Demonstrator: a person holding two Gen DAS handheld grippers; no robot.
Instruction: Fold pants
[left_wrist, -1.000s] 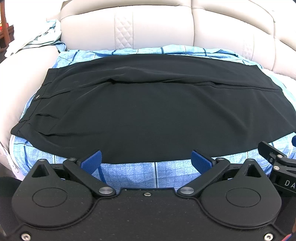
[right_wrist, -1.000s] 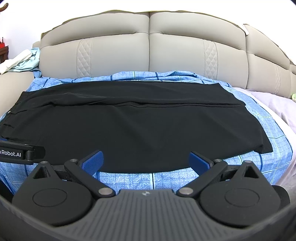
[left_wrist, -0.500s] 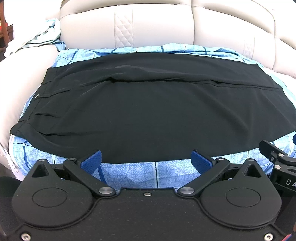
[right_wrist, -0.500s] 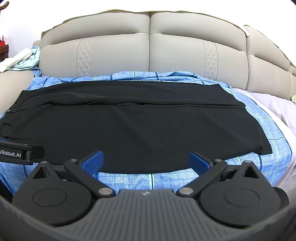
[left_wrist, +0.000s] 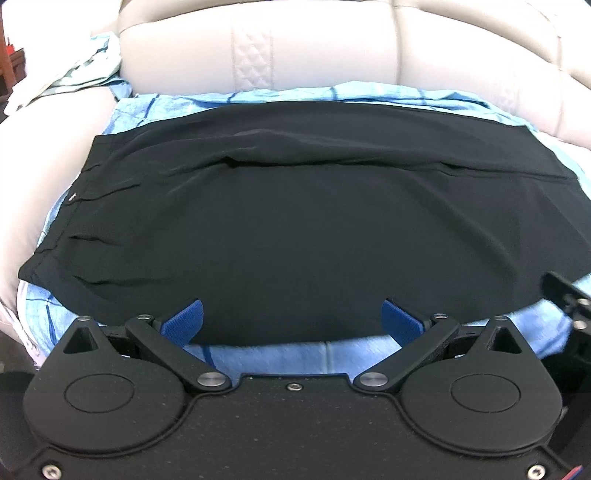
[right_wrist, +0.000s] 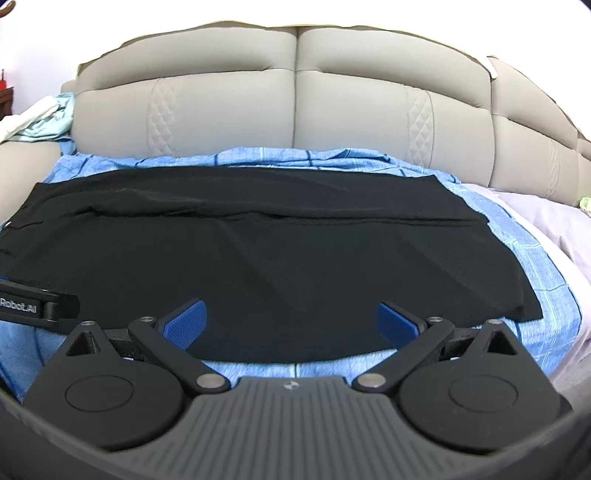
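Pants (left_wrist: 295, 221) lie crosswise ahead of both tongs, waistband left, hems right; left tongs (left_wrist: 293, 319) and right tongs (right_wrist: 291, 317) gape wide, empty, at the near edge.

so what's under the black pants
A blue checked sheet shows around the pants on every side. What lies beneath their middle is covered.

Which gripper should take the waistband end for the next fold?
Left. The left gripper faces the pants with the waistband on its side; in the right gripper's view the waistband runs off the left edge. Both are open.
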